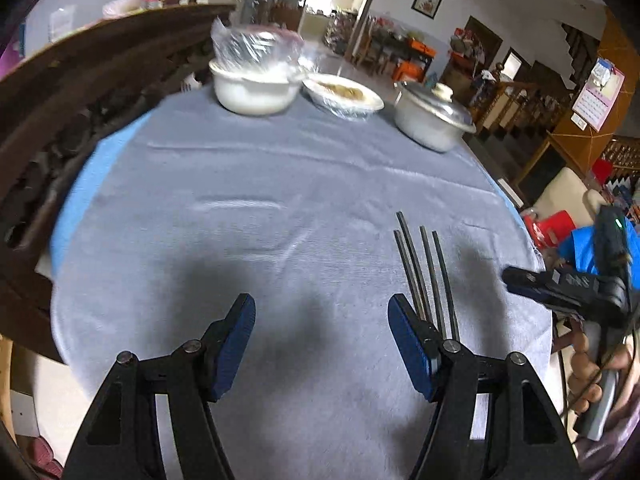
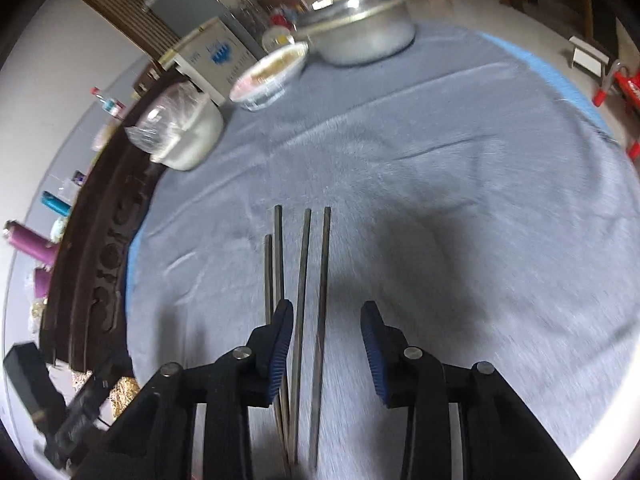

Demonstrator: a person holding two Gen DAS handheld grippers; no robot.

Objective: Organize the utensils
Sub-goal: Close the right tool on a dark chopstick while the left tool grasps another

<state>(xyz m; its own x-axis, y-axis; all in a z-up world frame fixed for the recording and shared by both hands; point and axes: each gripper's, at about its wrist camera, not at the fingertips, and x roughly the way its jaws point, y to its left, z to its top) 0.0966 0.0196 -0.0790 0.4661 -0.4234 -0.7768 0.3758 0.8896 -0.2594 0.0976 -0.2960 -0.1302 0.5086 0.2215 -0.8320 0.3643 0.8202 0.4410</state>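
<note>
Several dark metal chopsticks (image 2: pixel 301 288) lie side by side on the grey tablecloth (image 2: pixel 440 184). In the right wrist view they run between and under the fingers of my right gripper (image 2: pixel 326 344), which is open above them and grips nothing. In the left wrist view the chopsticks (image 1: pixel 424 268) lie by the right finger of my left gripper (image 1: pixel 322 334), which is open and empty above the cloth. The right gripper's body (image 1: pixel 568 284) shows at the far right of that view.
At the table's far side stand a white pot with plastic wrap (image 1: pixel 256 84), a wrapped dish of food (image 1: pixel 344 94) and a lidded metal pot (image 1: pixel 432 116). A dark carved wooden chair back (image 1: pixel 80 92) borders the table's left edge.
</note>
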